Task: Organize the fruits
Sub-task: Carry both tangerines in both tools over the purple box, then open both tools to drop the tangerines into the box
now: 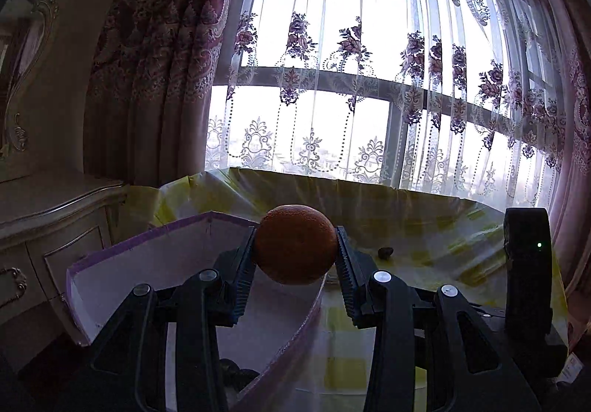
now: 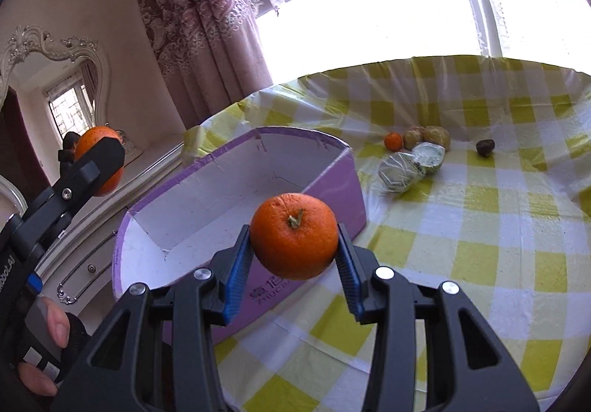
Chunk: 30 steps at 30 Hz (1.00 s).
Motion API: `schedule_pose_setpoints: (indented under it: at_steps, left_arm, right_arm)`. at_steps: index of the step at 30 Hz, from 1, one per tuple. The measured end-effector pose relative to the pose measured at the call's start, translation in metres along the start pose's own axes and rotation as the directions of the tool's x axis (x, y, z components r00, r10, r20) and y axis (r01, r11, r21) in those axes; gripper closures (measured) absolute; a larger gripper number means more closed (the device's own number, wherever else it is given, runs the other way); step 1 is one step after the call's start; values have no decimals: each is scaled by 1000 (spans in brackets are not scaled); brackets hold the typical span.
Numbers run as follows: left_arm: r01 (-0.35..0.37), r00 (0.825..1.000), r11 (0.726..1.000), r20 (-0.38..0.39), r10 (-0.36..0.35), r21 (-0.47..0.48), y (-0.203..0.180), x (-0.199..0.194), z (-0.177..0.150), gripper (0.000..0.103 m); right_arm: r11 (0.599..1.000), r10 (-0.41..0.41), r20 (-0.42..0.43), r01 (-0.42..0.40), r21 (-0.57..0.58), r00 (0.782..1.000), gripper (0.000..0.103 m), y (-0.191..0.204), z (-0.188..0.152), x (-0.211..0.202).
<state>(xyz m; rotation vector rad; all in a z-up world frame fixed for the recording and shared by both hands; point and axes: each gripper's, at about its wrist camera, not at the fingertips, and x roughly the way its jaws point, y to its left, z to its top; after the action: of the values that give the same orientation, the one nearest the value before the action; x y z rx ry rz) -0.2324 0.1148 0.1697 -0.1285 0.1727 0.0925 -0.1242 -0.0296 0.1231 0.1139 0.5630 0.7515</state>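
Right hand-held gripper [image 2: 294, 245] clamps an orange [image 2: 294, 236] mid-frame; left hand-held gripper [image 1: 295, 247] clamps another orange [image 1: 295, 245]. Firm, round, probably roll-prone: keep pads on the equator. Purple box [image 2: 236, 168] sits left.

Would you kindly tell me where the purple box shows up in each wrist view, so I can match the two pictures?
Left wrist view: the purple box fills the lower left, behind the left gripper, whose orange hangs over its right rim.
Right wrist view: it lies centre-left, behind the right gripper.
Shared landmark: the yellow checked tablecloth.
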Motion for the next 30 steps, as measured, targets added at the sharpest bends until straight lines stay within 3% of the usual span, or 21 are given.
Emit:
schedule_pose_setpoints:
  at_steps: [7,13,17,22,24,30]
  left_arm:
    - [-135,991,985,-9,134,-105,47,-13,7,64]
    - [-255,966,956,-88,244,-143,80,-7,-5,64]
    - [-328,937,930,-187,296,-167,103,7,-17,64]
    - [-395,881,906,-345,324,-156,124,32,-37,64]
    - [-413,856,900,-397,331,-140,128,41,-47,64]
    - [-443,829,894,-412,378,-70,125,46,-54,64]
  right_arm:
    - [990,78,-4,-78,-116,997,59,55,20,19]
    - [971,98,-60,-108,-215,993,59,94,23,53]
    - [959,46,-150,-86,-268,988,59,108,17,82]
    - [947,-62,-264,-26,-320,963,59,109,0,115]
    - [934,-105,-273,0,-358,956,58,109,-6,123]
    - [893,-182,-290,34,-450,939,58,118,-8,138]
